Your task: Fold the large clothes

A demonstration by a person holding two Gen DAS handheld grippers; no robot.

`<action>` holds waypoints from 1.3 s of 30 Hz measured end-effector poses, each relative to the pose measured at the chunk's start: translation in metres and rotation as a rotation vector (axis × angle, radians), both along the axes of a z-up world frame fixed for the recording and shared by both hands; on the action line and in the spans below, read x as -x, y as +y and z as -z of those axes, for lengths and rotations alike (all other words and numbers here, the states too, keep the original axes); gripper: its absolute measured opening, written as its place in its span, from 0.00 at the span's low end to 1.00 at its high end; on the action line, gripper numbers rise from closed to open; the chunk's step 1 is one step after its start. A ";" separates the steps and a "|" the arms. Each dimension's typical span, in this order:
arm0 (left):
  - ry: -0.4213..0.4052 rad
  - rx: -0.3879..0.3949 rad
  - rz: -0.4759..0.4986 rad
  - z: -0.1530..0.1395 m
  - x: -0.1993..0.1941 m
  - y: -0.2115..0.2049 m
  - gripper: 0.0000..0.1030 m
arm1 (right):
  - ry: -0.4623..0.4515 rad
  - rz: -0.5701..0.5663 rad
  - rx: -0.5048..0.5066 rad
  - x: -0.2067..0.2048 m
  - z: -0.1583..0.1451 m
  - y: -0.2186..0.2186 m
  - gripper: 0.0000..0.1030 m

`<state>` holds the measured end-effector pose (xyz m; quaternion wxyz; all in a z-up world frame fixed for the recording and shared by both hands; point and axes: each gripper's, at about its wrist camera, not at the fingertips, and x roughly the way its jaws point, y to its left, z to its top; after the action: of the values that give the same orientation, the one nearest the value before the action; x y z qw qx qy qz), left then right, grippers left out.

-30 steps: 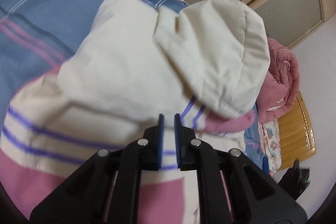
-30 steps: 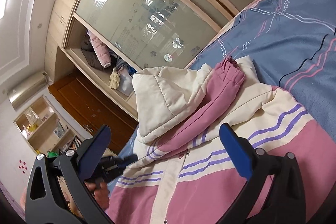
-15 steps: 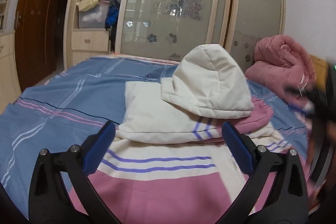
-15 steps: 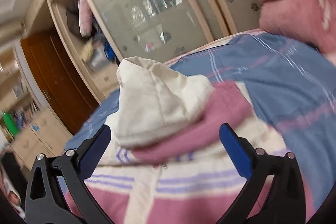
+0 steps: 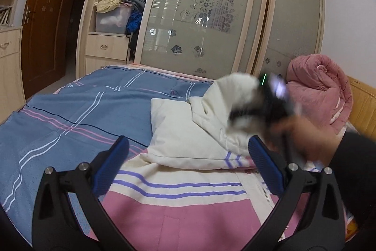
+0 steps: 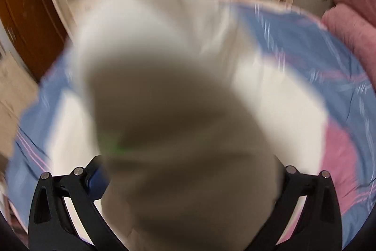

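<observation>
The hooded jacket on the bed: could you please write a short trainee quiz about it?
1. True or false: the left tongs are clamped on the jacket.
2. What colour is the hood? A pink, B cream, C blue.
3. Fill in: the jacket lies on a ___ striped bedsheet.
Key: 1 false, they stand open above it; 2 B; 3 blue.

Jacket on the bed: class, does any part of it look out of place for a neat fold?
Yes. The cream hood stands puffed up on the jacket instead of lying flat, so the fold looks unfinished.
</observation>
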<state>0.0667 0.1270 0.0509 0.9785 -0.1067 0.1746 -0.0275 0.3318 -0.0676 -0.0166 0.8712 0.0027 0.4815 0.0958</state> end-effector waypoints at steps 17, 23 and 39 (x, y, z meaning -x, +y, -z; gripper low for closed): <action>0.009 0.036 -0.005 0.003 -0.002 0.010 0.98 | -0.354 0.050 -0.263 0.057 -0.122 -0.043 0.99; 0.010 0.031 -0.016 0.004 -0.002 0.012 0.98 | -0.346 0.119 -0.119 -0.027 -0.135 -0.023 0.99; 0.047 0.034 -0.014 0.006 -0.008 0.015 0.98 | -0.228 0.068 0.026 -0.016 0.027 -0.015 0.99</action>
<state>0.0747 0.1421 0.0446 0.9723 -0.1250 0.1964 -0.0211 0.3480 -0.0824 -0.0433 0.9230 -0.0033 0.3801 0.0596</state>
